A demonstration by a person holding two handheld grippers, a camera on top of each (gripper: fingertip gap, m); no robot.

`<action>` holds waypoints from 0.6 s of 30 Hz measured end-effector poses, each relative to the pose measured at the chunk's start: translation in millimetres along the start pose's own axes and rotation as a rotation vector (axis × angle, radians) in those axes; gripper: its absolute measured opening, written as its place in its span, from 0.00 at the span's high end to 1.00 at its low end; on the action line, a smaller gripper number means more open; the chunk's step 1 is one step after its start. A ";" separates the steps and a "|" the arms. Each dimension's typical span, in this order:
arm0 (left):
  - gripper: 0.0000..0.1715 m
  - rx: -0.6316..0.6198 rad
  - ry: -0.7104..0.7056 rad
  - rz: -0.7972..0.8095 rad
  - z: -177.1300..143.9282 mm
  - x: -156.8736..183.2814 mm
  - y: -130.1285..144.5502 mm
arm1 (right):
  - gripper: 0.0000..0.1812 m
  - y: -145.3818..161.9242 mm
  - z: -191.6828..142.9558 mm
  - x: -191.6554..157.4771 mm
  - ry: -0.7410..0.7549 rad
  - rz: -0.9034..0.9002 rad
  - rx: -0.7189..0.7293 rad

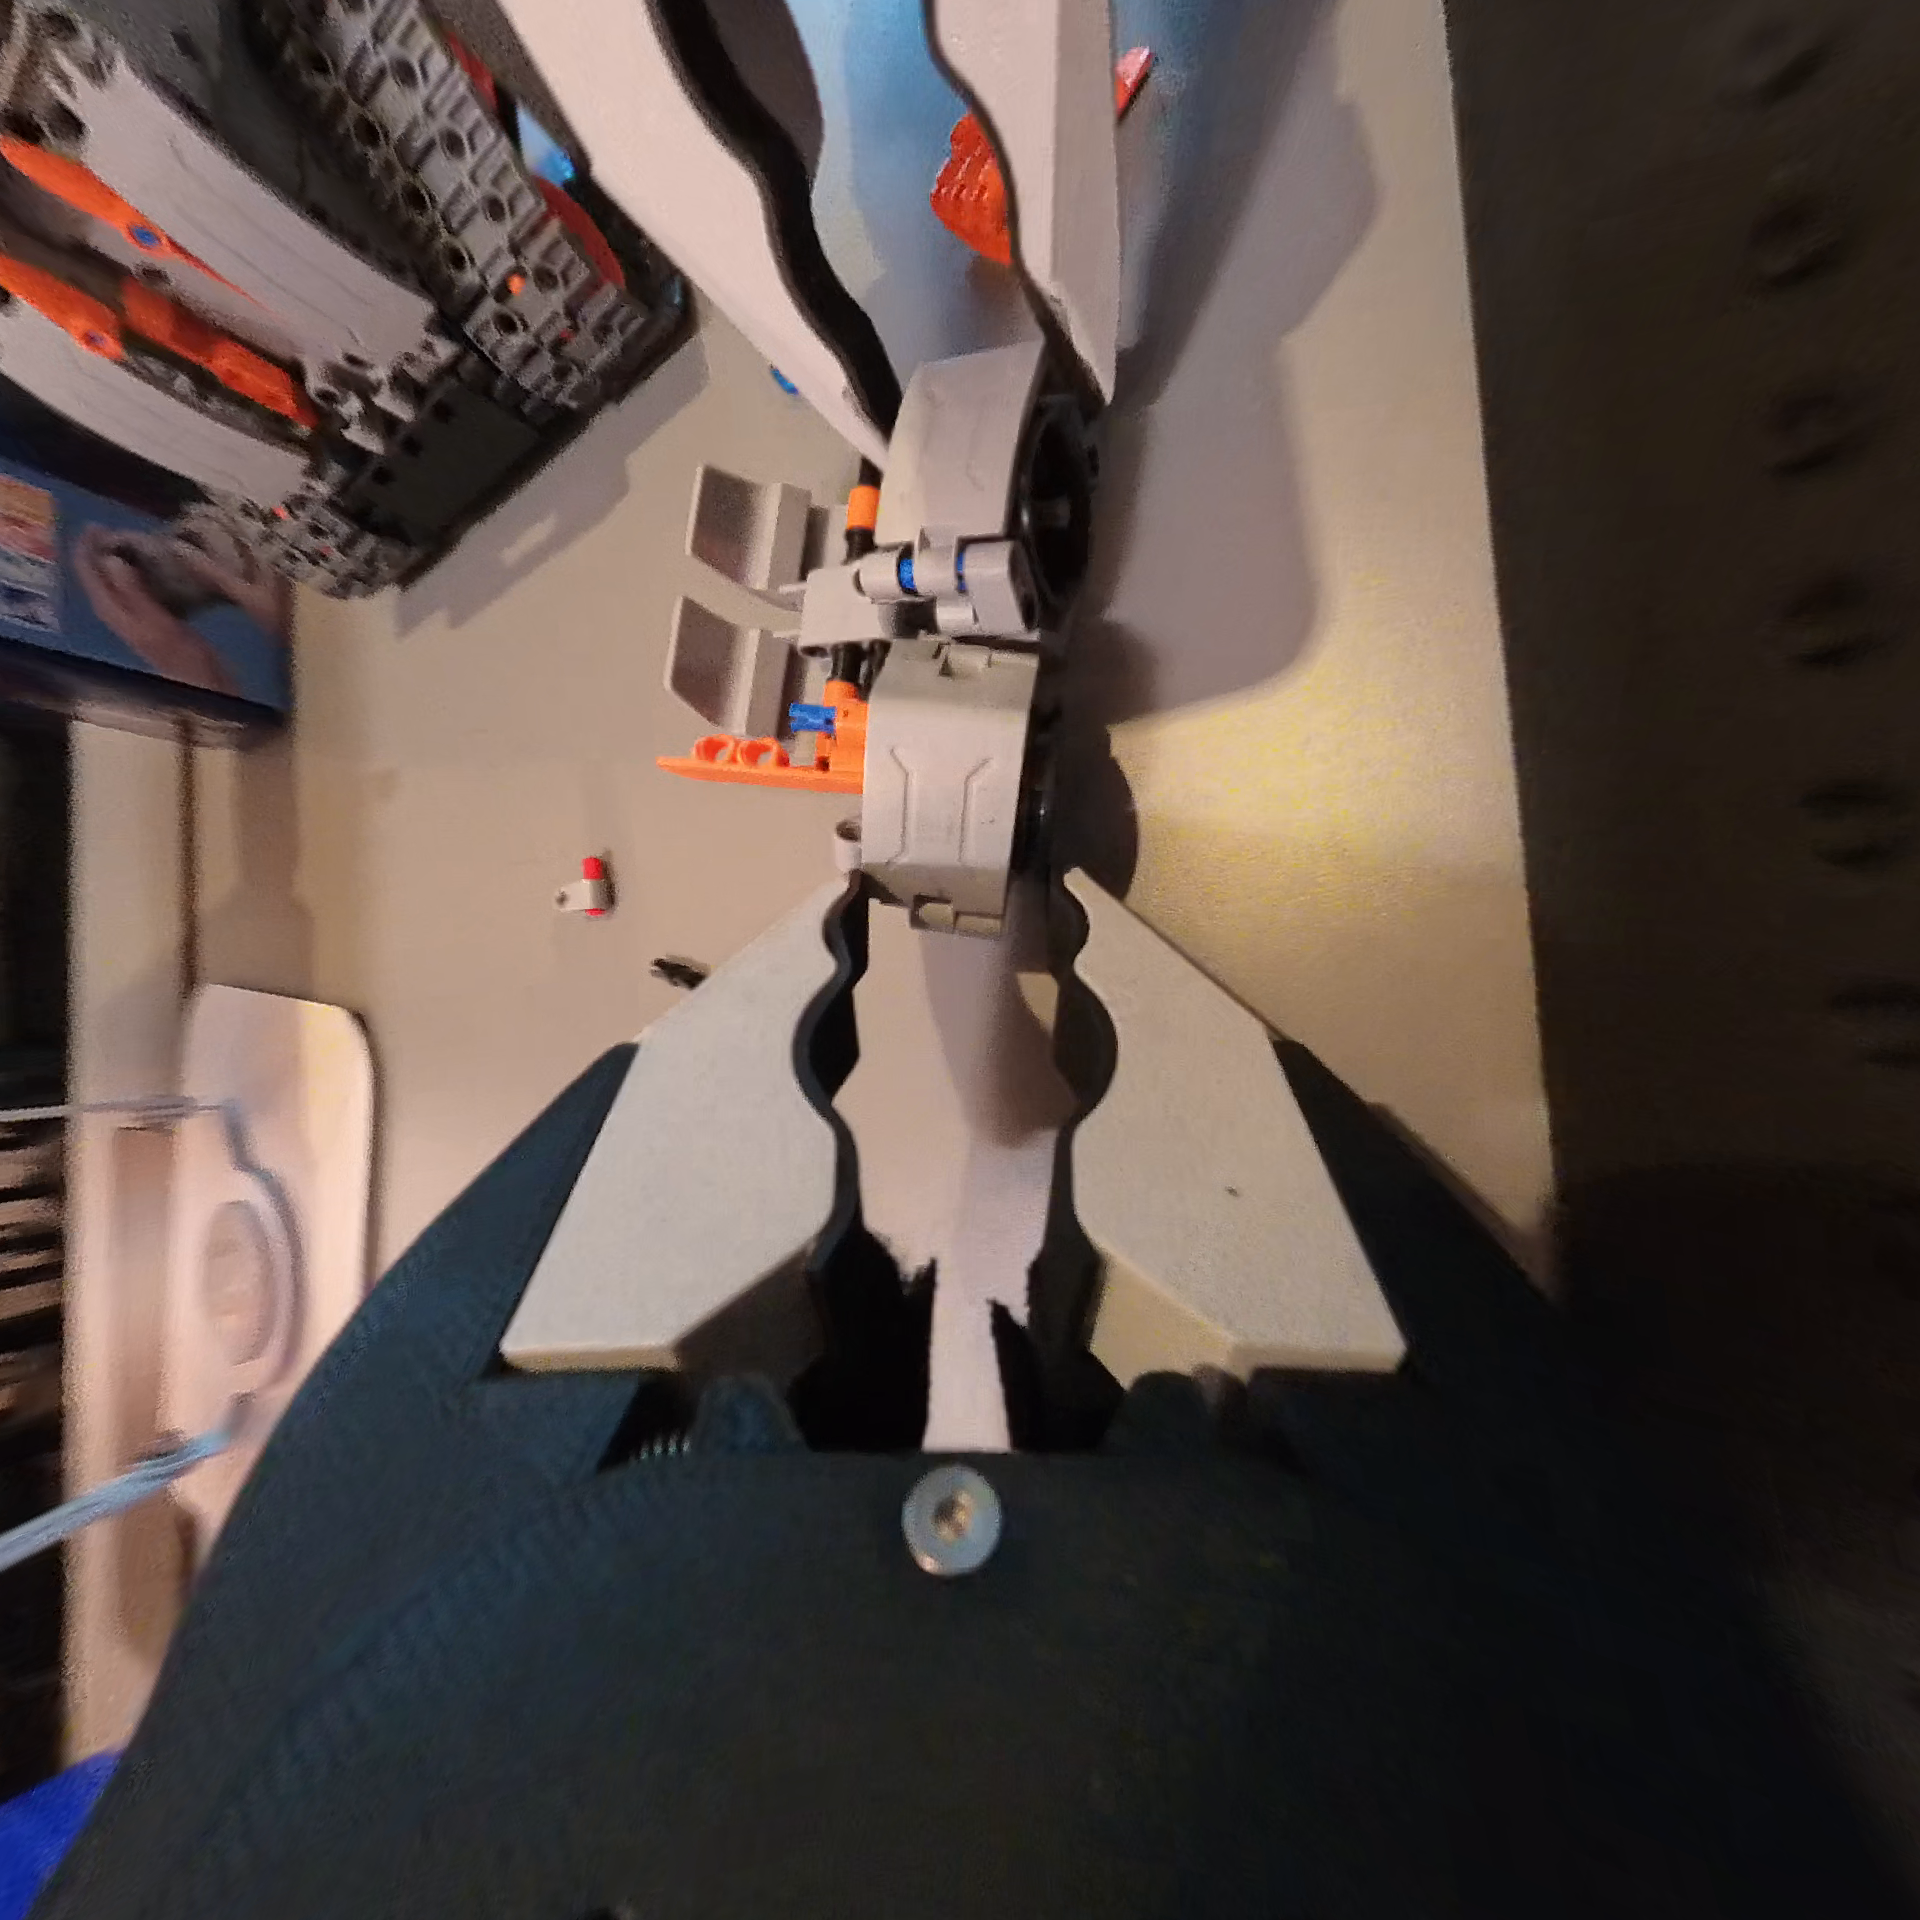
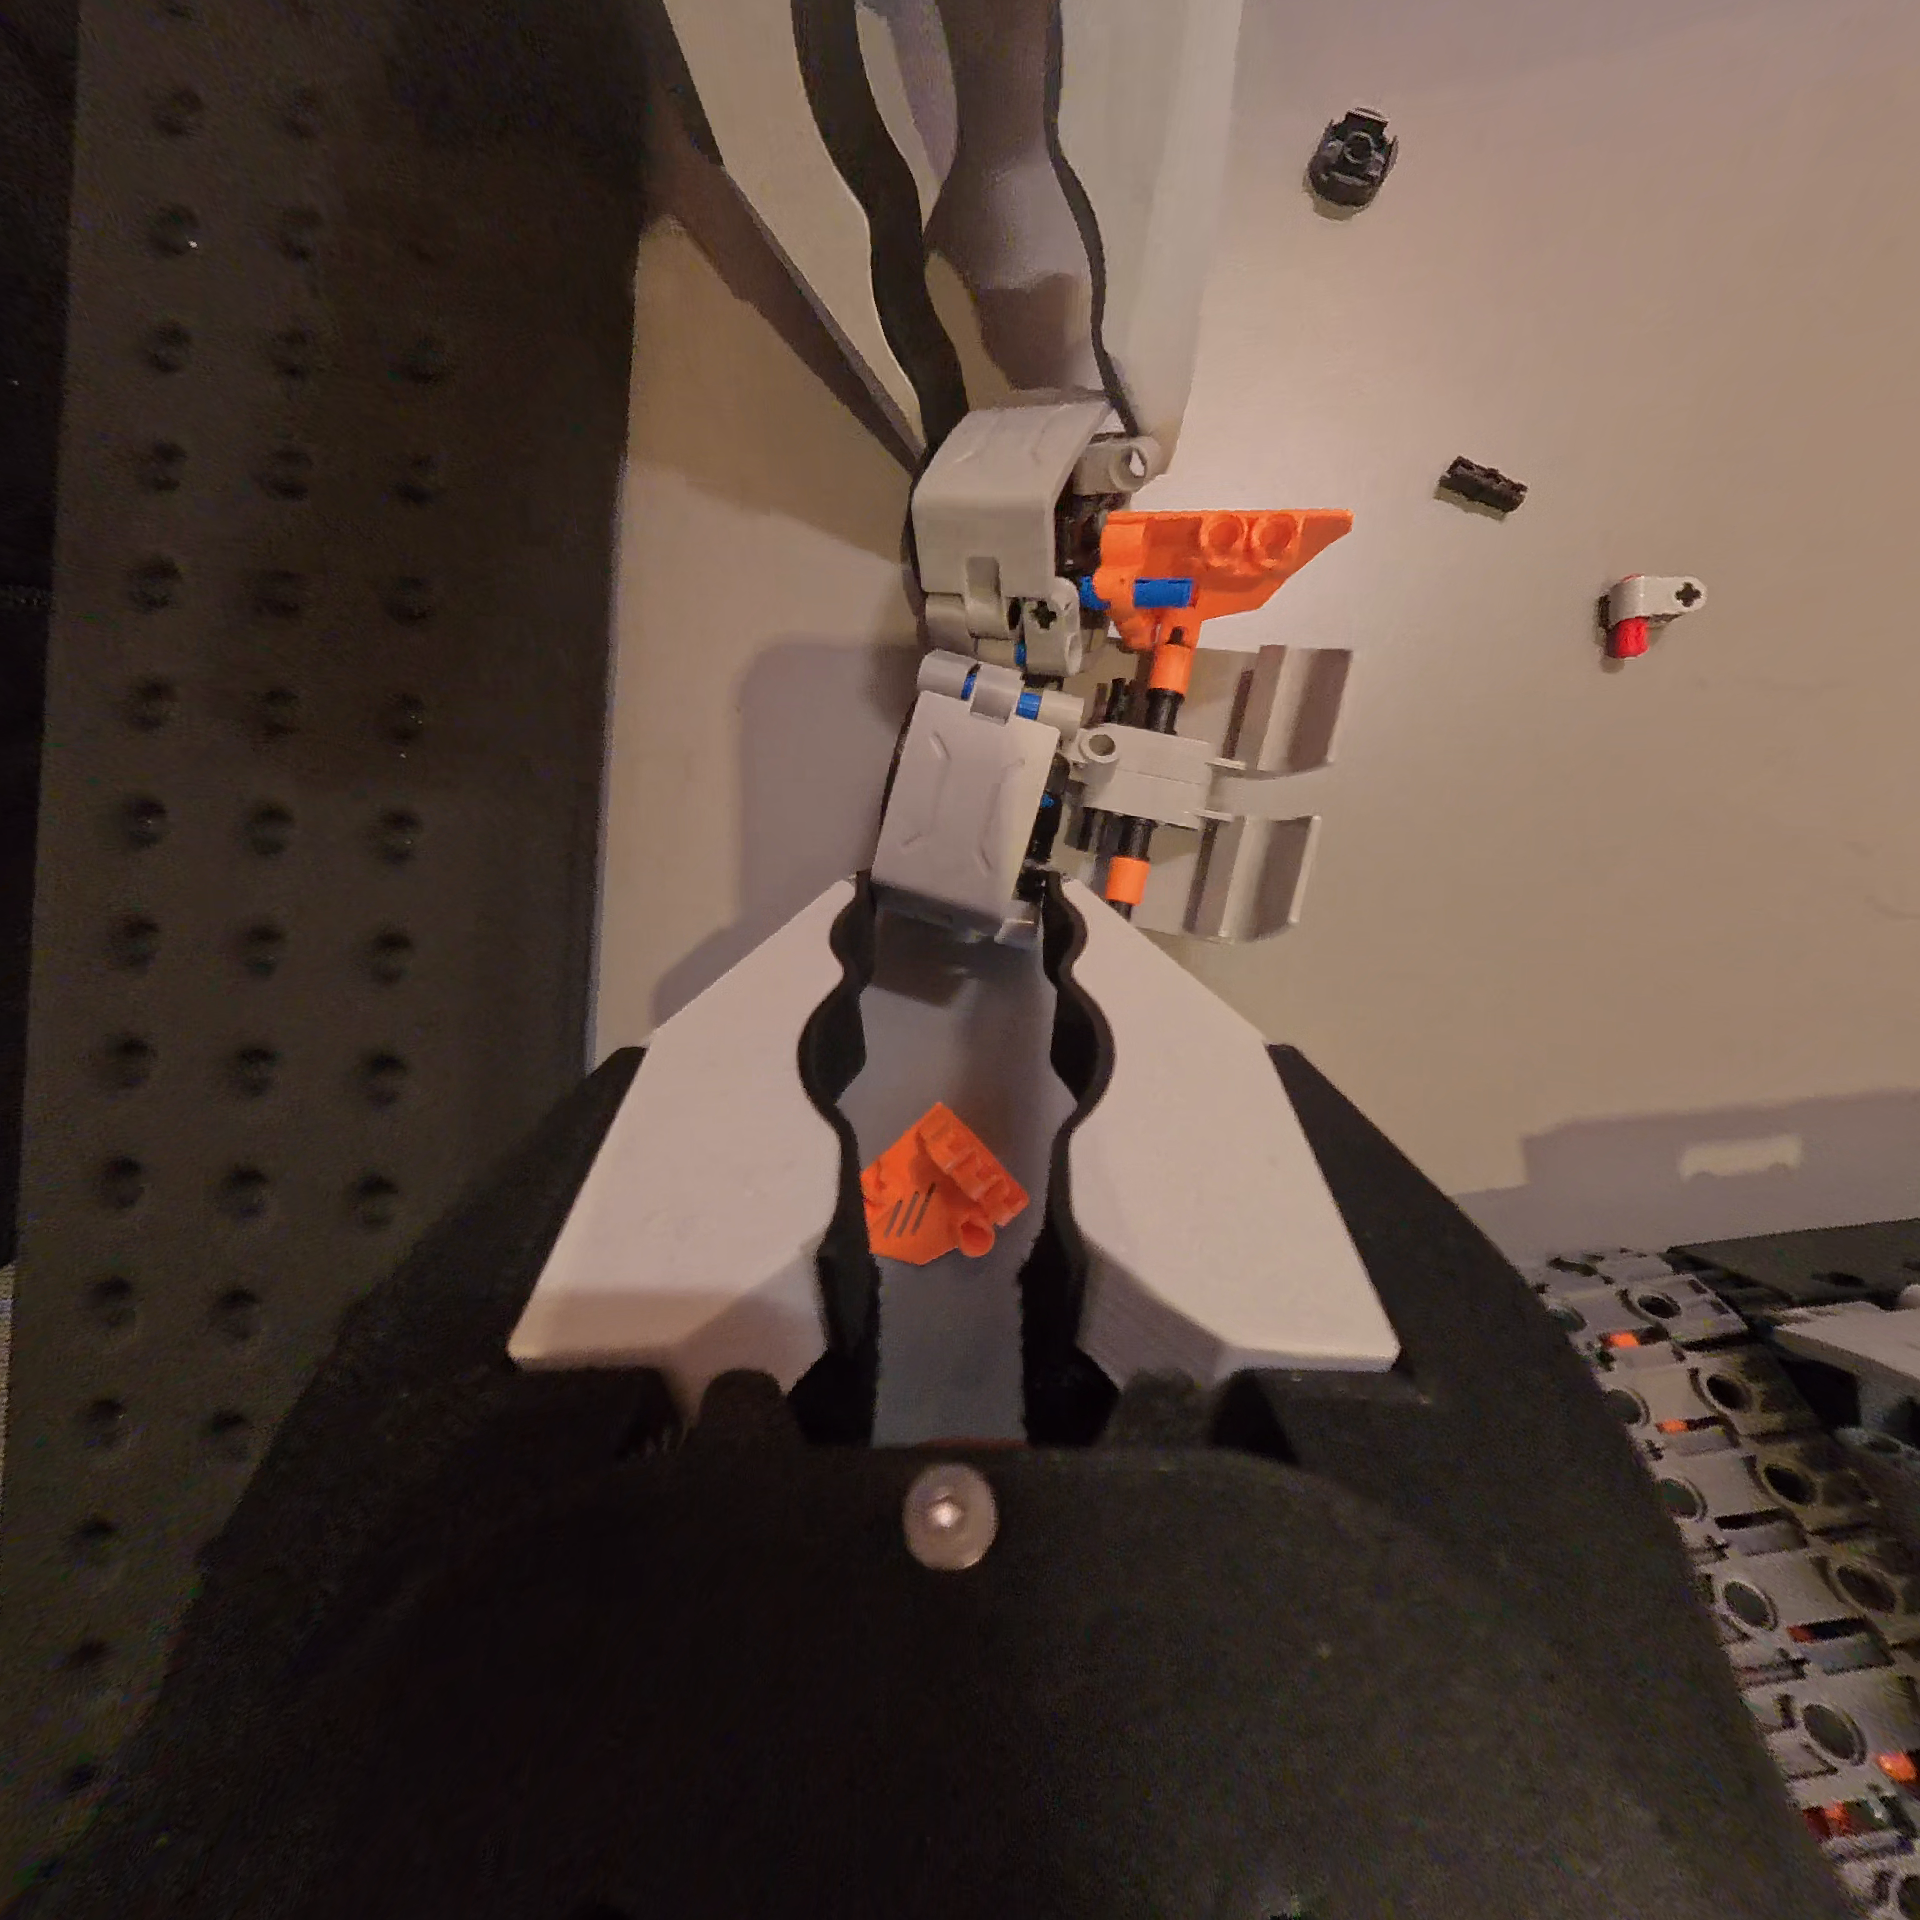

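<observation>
We pinch the small grey, orange and blue brick-built plastic assembly [image 1: 935, 665] from opposite ends, left gripper [image 1: 956, 894] and right gripper [image 2: 956, 894] each clamped on a curved grey shell, holding it steady just above the beige tabletop [image 2: 1558, 883].

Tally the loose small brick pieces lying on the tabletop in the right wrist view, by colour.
Orange: 1, the wedge piece seen between the right claw's fingers.
Black: 2, a round piece and a short bar.
Grey with red: 1, a connector.
Total: 4.
</observation>
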State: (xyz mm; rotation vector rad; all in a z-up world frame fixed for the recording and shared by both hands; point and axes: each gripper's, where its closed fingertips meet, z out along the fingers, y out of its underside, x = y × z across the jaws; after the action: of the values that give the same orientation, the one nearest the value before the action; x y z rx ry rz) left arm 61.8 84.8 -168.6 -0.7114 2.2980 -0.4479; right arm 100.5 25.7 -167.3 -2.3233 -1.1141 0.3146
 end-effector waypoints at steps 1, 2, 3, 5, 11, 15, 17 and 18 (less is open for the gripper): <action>0.81 -0.013 -0.030 0.040 -0.6 -0.8 -0.5 | 0.84 -0.1 0.2 -0.2 0.004 -0.008 -0.002; 0.81 -0.024 -0.057 0.079 -1.0 -1.3 -1.1 | 0.84 -0.3 0.2 0.0 0.010 -0.015 -0.004; 0.82 -0.034 -0.084 0.113 -1.6 -2.2 -1.5 | 0.84 -0.2 0.2 0.0 0.015 -0.023 -0.007; 0.82 -0.045 -0.118 0.156 -2.3 -3.1 -1.8 | 0.84 -0.4 0.0 0.3 0.022 -0.032 -0.009; 0.82 -0.041 -0.150 0.189 -2.5 -5.1 -1.1 | 0.84 0.8 -0.6 3.3 0.041 -0.043 -0.014; 0.81 -0.037 -0.136 0.169 -1.9 -5.6 -0.4 | 0.84 3.1 -1.3 3.9 0.040 -0.046 -0.021; 0.81 -0.033 -0.121 0.147 -1.7 -5.8 0.5 | 0.84 4.9 -1.2 3.5 0.036 -0.047 -0.029; 0.82 -0.032 -0.118 0.138 -1.8 -6.3 1.1 | 0.84 5.4 -1.2 3.7 0.037 -0.048 -0.031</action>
State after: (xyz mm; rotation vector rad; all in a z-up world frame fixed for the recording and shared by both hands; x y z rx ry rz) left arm 64.0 89.7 -164.7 -0.5743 2.2302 -0.2982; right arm 106.9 25.3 -169.2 -2.3158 -1.1621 0.2379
